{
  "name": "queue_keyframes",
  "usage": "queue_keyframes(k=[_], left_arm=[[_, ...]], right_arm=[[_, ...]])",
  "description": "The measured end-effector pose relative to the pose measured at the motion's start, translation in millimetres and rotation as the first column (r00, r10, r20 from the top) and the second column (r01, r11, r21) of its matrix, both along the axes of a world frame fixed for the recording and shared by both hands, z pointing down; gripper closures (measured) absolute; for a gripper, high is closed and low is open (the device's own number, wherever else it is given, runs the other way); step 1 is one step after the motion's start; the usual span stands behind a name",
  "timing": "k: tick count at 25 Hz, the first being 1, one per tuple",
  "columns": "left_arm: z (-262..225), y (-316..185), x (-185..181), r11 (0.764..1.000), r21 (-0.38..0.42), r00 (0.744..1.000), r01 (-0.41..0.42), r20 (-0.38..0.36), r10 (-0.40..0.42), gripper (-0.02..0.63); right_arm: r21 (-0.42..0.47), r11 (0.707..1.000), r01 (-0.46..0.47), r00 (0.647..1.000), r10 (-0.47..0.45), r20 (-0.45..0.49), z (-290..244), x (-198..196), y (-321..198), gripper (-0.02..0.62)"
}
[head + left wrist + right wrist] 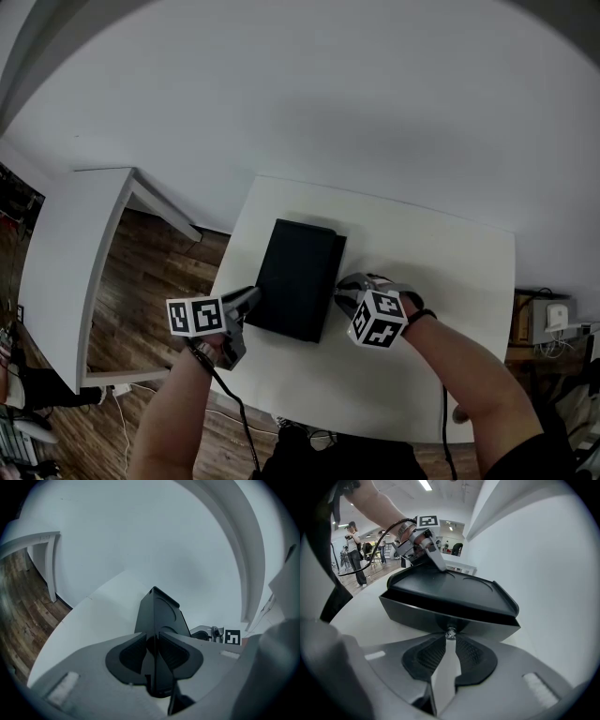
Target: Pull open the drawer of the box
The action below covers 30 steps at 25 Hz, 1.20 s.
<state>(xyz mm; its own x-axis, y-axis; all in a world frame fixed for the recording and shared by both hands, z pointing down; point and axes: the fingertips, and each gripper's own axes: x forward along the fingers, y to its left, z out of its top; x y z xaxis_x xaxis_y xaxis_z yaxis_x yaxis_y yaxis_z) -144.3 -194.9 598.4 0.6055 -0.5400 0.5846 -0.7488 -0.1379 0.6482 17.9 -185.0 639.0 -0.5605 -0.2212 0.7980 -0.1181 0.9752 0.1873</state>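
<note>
A flat black box (298, 277) lies on the white table (441, 281). My left gripper (253, 298) is shut on the box's near left corner. In the left gripper view its pads (133, 654) press both faces of that corner of the box (161, 613). My right gripper (343, 292) is at the box's right side. In the right gripper view the drawer front (412, 616) shows under the lid (454, 590), with a dark gap between them. Its small metal knob (450, 633) sits between the tips of the right gripper (450, 640), which is shut on it.
A second white table (66, 262) stands to the left over wooden floor (141, 300). A white wall runs behind the table. A small device with cables (548, 319) is at the right edge. A person (354, 550) stands far off in the room.
</note>
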Motion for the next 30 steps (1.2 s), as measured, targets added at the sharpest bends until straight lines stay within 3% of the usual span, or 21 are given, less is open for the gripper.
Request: queue_keyframes(k=[30], left_arm=[[0.2,-1.6,-0.7,1.0,0.002,1.0,0.008,0.016,-0.008,0.511]], right_arm=[[0.004,0.999,-0.045,0.999,0.045,-0.014,-1.2,52.1,9.0,0.526]])
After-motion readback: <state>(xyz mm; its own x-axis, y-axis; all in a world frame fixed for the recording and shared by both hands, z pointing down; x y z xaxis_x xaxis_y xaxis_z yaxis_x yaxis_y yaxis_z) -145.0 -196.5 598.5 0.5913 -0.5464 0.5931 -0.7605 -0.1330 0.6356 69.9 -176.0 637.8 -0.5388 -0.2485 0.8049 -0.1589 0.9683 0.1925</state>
